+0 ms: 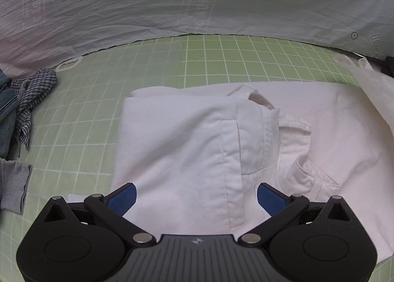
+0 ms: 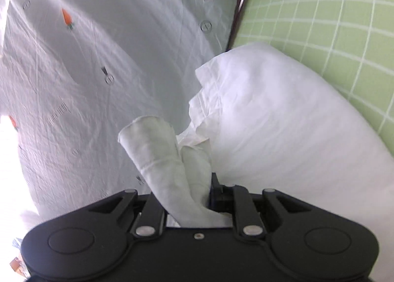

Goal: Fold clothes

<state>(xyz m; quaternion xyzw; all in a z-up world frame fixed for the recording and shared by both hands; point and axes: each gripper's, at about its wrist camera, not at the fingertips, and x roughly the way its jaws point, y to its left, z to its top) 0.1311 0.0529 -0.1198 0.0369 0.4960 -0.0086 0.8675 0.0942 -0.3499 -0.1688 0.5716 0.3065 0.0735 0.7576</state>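
Garment: one pair of white cotton trousers (image 1: 187, 139) lies partly folded on the green bed sheet with a white grid (image 1: 86, 119); the folded waist part with a welt pocket and belt loops is uppermost.
Left fingers: the left gripper (image 1: 196, 197) hovers just over the near edge of the white trousers, its blue-padded fingers (image 1: 123, 198) spread wide with nothing between them; the pocket seam runs through the gap.
Right fingers: the right gripper (image 2: 184, 183) is closed tight on a rolled hem of the same white trousers (image 2: 283, 122), which sticks up out of the clamp; the rest of the cloth billows off to the right, lifted above the green sheet (image 2: 332, 23).
Other clothes: at the left edge of the left wrist view, one blue-and-white checked garment (image 1: 29, 100), one blue denim piece (image 1: 6, 114) and one grey knit piece (image 1: 13, 183), well apart from the trousers.
Backdrop: pale wrinkled sheet printed with orange carrots and button circles (image 1: 172, 6); three carrots in the left view, two in the right.
Writing: block lettering printed on the pale sheet, too distorted to read.
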